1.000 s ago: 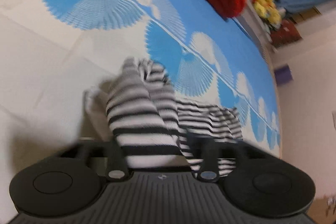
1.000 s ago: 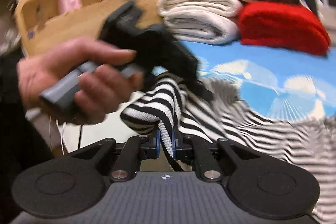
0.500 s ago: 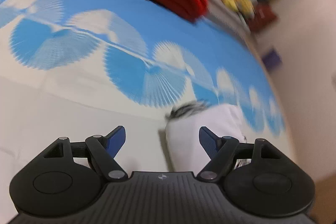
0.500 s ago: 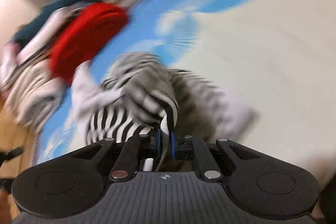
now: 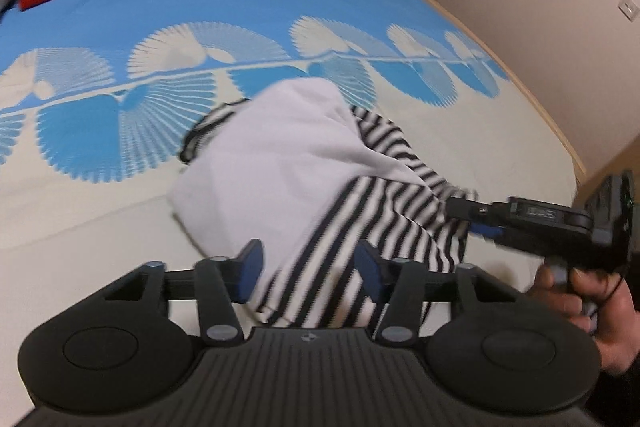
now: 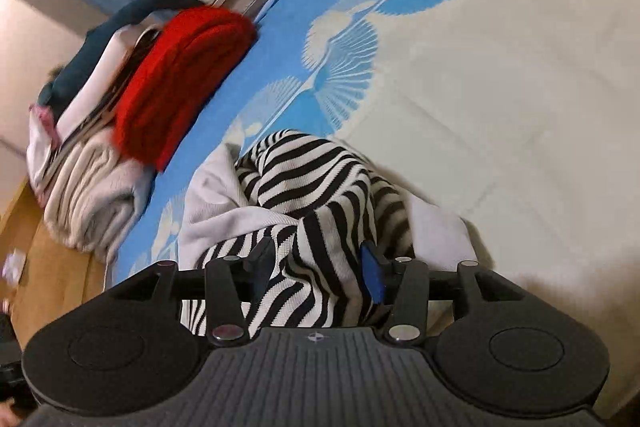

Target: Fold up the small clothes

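Under right gripper: striped garment, lower edge hidden.

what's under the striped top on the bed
The striped top lies bunched on the blue and cream bedspread, its white lining folded over part of it. Whatever is under the heap itself is covered, so it cannot be seen.

Striped garment – soft ribbed knit; red sweater – fuzzy; bedsheet smooth matt cloth.
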The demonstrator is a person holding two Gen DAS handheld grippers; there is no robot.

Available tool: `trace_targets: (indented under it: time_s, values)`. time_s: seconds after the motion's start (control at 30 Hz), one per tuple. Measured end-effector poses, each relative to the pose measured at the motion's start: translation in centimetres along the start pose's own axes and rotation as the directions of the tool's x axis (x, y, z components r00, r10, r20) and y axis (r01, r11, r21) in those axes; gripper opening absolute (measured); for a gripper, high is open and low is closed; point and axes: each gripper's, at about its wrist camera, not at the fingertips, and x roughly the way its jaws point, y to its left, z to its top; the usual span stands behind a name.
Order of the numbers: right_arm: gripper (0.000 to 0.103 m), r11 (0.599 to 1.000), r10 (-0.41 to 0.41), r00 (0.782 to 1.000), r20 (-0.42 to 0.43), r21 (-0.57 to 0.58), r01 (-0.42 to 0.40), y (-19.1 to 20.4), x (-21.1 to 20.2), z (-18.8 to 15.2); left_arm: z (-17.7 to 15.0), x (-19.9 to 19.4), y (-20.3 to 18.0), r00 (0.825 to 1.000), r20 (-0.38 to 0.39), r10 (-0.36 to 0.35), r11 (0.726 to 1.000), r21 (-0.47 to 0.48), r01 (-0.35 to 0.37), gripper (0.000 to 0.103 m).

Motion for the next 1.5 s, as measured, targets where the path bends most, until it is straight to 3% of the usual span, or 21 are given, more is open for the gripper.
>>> trace_targets:
  time_s: [0.03,0.1,0.2,0.27,0.33,0.4,0.47,0.53,0.67,0.73,0.77,0.83,0.87,0.93,1.03,1.2,1.23,1.27,1.33,1.43,1.5]
  values:
    - [0.005,0.999,-0.002,1.000,-0.001,-0.036,0.002,0.1,0.0,0.2,0.0,0.2,-0.2,1.000,-0.007,-0.010,1.000,0.011,0.010,0.046]
    - [0.004,0.997,0.010,0.997,0.079,-0.078,-0.003,0.1,-1.6,0.2,0.1,0.6,-0.4,0.999,-0.015,-0.033,0.999,0.029,0.033,0.044]
    - [0.004,0.997,0.056,0.979,0.197,0.034,-0.064,-1.6,-4.4,0.3,0.2,0.8,-1.5,0.994,-0.041,-0.106,0.992,0.071,0.108,0.043]
    - [0.004,0.997,-0.055,0.982,0.183,0.055,0.046,-3.0,-4.4,-0.2,0.1,1.3,-2.8,0.984,-0.069,-0.164,0.978,0.122,0.172,0.043]
    - [0.004,0.977,-0.194,0.976,0.099,0.111,0.183,-5.1,-3.3,-0.9,-0.4,2.7,-4.6,0.976,-0.110,-0.187,0.962,0.182,0.205,0.043]
    - [0.004,0.950,-0.271,0.962,0.042,0.171,0.260,-6.6,-2.8,-1.6,-1.5,5.1,-5.9,0.969,-0.182,-0.165,0.952,0.229,0.205,0.043]
    - [0.004,0.937,-0.311,0.950,0.029,0.179,0.301,-6.6,-2.9,-1.5,-2.9,7.3,-7.0,0.971,-0.226,-0.079,0.934,0.324,0.151,0.043]
    - [0.005,0.930,-0.330,0.944,0.004,0.171,0.324,-5.8,-3.2,-0.7,-3.8,8.1,-7.6,0.978,-0.208,-0.012,0.894,0.436,0.103,0.043]
    - [0.010,0.924,-0.370,0.928,-0.028,0.086,0.371,-3.2,-3.3,2.8,-3.7,8.1,-7.1,0.980,-0.201,-0.011,0.896,0.432,0.099,0.043]
    - [0.018,0.950,-0.312,0.950,0.028,-0.024,0.313,-1.1,-3.8,5.4,-4.0,8.1,-7.3,0.982,-0.190,-0.003,0.887,0.453,0.090,0.043]
    - [0.036,0.956,-0.274,0.961,0.046,-0.099,0.277,0.1,-3.5,6.4,-4.1,8.2,-7.3,0.982,-0.186,0.001,0.887,0.453,0.085,0.043]
    - [0.058,0.955,-0.168,0.985,0.027,-0.244,0.169,2.6,-2.2,8.6,-4.0,8.1,-7.3,0.983,-0.181,0.003,0.893,0.443,0.079,0.043]
    - [0.062,0.951,-0.114,0.993,-0.012,-0.290,0.105,3.5,-1.0,9.5,-4.1,8.1,-7.2,0.984,-0.177,0.002,0.895,0.439,0.077,0.044]
    - [0.062,0.942,-0.047,0.993,-0.111,-0.335,0.007,4.4,1.8,10.7,-4.1,7.3,-7.5,0.986,-0.167,0.005,0.895,0.441,0.070,0.044]
    - [0.064,0.940,-0.043,0.987,-0.152,-0.340,-0.011,4.7,6.1,11.5,-4.3,6.1,-7.6,0.989,-0.146,0.002,0.903,0.426,0.061,0.044]
    - [0.066,0.978,0.038,0.971,-0.235,-0.192,-0.085,3.2,11.1,11.0,-4.8,5.9,-6.9,0.989,-0.150,0.008,0.903,0.426,0.057,0.044]
    - [0.056,0.977,0.057,0.967,-0.250,-0.187,-0.106,3.2,11.7,10.9,-4.8,5.8,-7.0,0.989,-0.151,0.008,0.901,0.429,0.058,0.044]
    - [0.020,0.971,0.066,0.965,-0.255,-0.206,-0.121,3.6,11.9,10.8,-4.7,5.8,-7.0,0.989,-0.150,0.008,0.901,0.431,0.058,0.044]
    - [0.006,0.962,0.092,0.969,-0.231,-0.231,-0.147,4.2,11.8,11.0,-4.6,5.6,-7.1,0.990,-0.138,0.011,0.902,0.430,0.050,0.045]
    - [0.003,0.976,0.094,0.991,-0.094,-0.187,-0.110,4.1,10.7,12.6,-4.1,5.5,-7.3,0.994,-0.108,0.010,0.905,0.425,0.037,0.046]
    - [0.003,0.972,-0.053,0.995,-0.089,-0.232,0.031,3.6,12.0,12.7,-4.2,6.0,-7.7,0.994,-0.102,0.033,0.895,0.447,0.017,0.048]
